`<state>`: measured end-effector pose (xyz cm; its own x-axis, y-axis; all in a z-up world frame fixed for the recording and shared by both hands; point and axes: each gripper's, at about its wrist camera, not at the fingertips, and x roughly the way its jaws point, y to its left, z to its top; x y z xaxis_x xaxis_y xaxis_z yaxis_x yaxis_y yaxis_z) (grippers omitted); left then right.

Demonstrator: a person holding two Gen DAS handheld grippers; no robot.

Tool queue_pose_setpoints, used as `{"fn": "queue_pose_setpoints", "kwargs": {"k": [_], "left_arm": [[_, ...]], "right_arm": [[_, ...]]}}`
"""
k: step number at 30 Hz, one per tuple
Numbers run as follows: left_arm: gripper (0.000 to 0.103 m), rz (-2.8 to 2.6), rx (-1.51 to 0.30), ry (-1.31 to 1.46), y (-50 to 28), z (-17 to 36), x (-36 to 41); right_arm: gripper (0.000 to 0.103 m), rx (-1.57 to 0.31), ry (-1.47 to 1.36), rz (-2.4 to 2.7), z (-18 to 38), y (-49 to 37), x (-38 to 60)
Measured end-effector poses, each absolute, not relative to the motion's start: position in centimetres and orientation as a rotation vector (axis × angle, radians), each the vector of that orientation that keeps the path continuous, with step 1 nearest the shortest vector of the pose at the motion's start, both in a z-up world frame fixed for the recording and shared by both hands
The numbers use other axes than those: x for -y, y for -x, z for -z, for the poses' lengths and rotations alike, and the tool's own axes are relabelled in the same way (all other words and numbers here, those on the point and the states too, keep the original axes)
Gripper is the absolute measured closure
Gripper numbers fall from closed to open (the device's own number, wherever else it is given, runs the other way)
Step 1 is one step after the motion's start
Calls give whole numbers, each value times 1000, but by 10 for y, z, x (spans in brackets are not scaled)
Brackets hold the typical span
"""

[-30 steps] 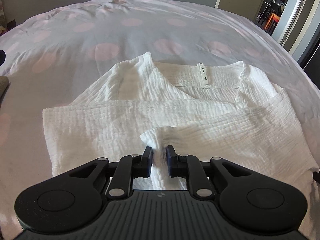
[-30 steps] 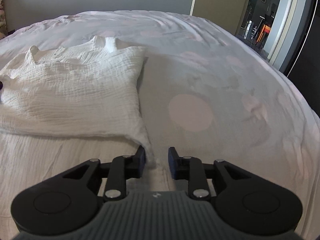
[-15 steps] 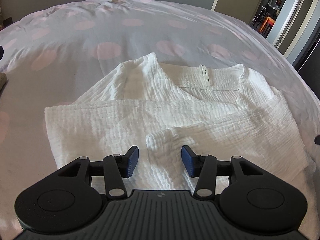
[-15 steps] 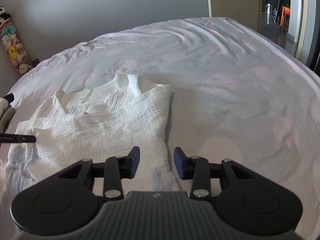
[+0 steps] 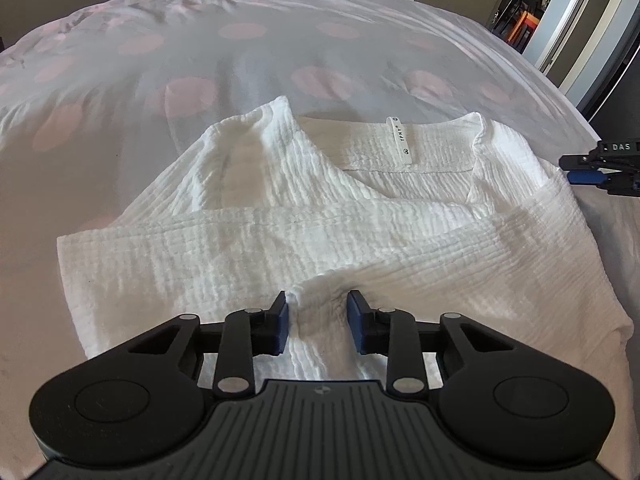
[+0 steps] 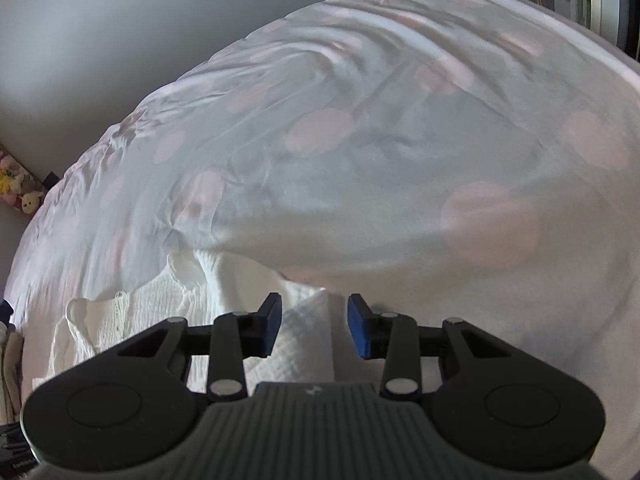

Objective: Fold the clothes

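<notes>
Both sleeves of the white blouse (image 5: 280, 240) lie folded in; lengthwise folds remain. Left gripper (image 5: 318, 316) fingers closing around a cuff ridge; right gripper (image 6: 314, 324) fingers open over the shoulder corner.

White crinkle-texture top (image 5: 304, 236), partly folded, lying flat on bedspread w/ pale pink dots. Neckline at far side, open in a shallow V; narrow white neck label (image 5: 401, 142) w/ small dark lettering sits upright at centre back of collar. Left sleeve folded across the body as a wide horizontal band; right side folded in over it, edges overlapping near the middle. A small raised pucker of fabric (image 5: 316, 292) stands at the near edge where the folds meet. In right wrist view, a folded corner of same top (image 6: 308, 332) lies at near edge, rest spreading left, rumpled.
</notes>
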<state>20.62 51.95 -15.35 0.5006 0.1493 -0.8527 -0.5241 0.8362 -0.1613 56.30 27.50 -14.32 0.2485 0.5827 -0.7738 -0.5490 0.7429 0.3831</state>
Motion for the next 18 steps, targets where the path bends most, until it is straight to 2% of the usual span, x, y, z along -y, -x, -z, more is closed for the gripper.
{"fn": "queue_pose_setpoints", "kwargs": {"k": [2,3,4,5,6,11,18], "left_arm": [[85,-415,-963,428,-207,154,-518],[89,-410,-963,427,-208,154,-517],[93,-404,-962,425,-209,154,-516],[94,-398,-959,418,-210,153,-515],[97,-394,-957,404,-211,152,-513],[98,-411,-912,349,-217,140,-512],[95,-421,-949,372,-227,155,-519]], "right_arm": [[63,-1081,-52,-764,151,-567,-281],[68,-1091,-60,-761,154,-568,-283],[75,-1101,-68,-759,158,-569,-286],[90,-1110,-69,-760,160,-570,-287],[98,-1120,-70,-762,161,-570,-289],[100,-947,40,-679,138,-569,-285],[98,-983,61,-685,150,-576,-284]]}}
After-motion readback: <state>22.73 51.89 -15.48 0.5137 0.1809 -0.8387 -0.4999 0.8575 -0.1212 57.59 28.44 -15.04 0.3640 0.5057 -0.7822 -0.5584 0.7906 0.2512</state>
